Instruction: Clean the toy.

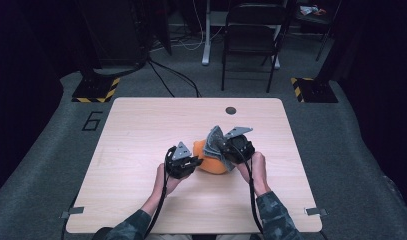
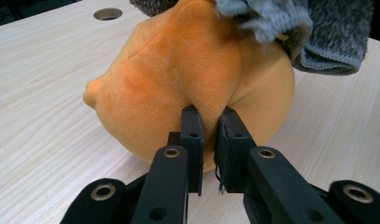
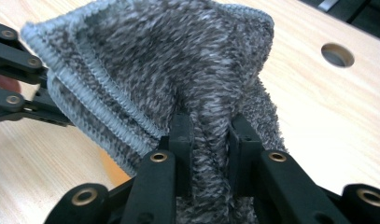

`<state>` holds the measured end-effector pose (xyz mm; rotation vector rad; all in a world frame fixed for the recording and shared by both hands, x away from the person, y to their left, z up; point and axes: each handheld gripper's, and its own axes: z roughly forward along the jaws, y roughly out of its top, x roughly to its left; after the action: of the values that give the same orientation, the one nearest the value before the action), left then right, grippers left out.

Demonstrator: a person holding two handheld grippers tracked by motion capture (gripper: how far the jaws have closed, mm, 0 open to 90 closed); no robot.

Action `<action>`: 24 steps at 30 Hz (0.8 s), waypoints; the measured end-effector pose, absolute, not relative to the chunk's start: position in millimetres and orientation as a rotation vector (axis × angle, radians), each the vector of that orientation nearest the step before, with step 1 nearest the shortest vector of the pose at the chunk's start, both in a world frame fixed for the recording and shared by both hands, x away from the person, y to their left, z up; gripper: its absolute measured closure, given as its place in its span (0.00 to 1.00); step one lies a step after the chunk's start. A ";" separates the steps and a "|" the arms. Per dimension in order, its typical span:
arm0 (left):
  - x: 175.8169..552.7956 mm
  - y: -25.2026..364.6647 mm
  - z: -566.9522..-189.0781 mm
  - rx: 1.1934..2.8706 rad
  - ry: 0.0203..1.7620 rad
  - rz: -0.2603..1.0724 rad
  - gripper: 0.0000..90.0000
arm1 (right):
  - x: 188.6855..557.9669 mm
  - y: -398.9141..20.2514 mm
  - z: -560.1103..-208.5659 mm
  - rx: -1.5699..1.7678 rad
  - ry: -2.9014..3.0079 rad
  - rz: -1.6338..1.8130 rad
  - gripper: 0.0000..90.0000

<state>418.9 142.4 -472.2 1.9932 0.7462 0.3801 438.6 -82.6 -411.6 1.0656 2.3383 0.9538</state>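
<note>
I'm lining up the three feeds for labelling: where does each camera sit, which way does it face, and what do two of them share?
High view: above the person's side, facing forward and down on the table; both forearms, left gripper, right gripper.
Left gripper view: on the left gripper, looking along its jaws, pinched on the orange plush.
Right gripper view: on the right gripper, looking along its jaws, clamped on the grey knit cloth.
Shared: both gripper views show the cloth and the table's round hole.
</note>
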 end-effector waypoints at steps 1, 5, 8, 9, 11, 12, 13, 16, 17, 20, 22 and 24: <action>419.0 142.4 -472.2 1.993 0.746 0.380 0.92 | 439.8 -84.8 -413.5 1.078 2.337 0.960 0.83; 418.5 141.7 -472.3 1.995 0.744 0.375 0.92 | 443.9 -95.2 -422.1 1.127 2.332 0.933 0.83; 418.3 141.6 -472.5 1.992 0.748 0.372 0.92 | 447.0 -103.6 -429.7 1.165 2.332 0.904 0.83; 418.5 141.6 -472.6 1.992 0.745 0.376 0.92 | 448.4 -106.6 -433.6 1.195 2.323 0.904 0.83; 418.6 141.6 -472.4 1.995 0.741 0.376 0.92 | 451.0 -111.5 -439.1 1.218 2.330 0.890 0.83; 418.7 141.7 -472.8 1.991 0.743 0.376 0.92 | 453.0 -113.8 -442.2 1.224 2.329 0.882 0.83; 419.0 142.4 -472.3 1.998 0.742 0.369 0.92 | 453.9 -115.2 -444.1 1.240 2.332 0.874 0.83; 418.7 142.2 -472.4 1.995 0.746 0.366 0.92 | 458.8 -119.7 -452.5 1.277 2.333 0.848 0.83; 419.0 142.4 -472.3 1.999 0.741 0.369 0.92 | 459.5 -120.3 -454.1 1.286 2.336 0.845 0.83; 418.7 141.8 -472.8 1.992 0.744 0.371 0.92 | 462.9 -123.0 -462.0 1.309 2.343 0.823 0.83; 418.3 141.4 -472.9 1.988 0.746 0.372 0.92 | 465.1 -124.9 -467.2 1.333 2.344 0.803 0.83; 418.3 141.5 -472.7 1.990 0.746 0.371 0.92 | 466.1 -125.9 -471.1 1.355 2.348 0.784 0.83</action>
<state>418.3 141.5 -472.7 1.9902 0.7457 0.3709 466.1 -125.9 -471.1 1.3547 2.3479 0.7843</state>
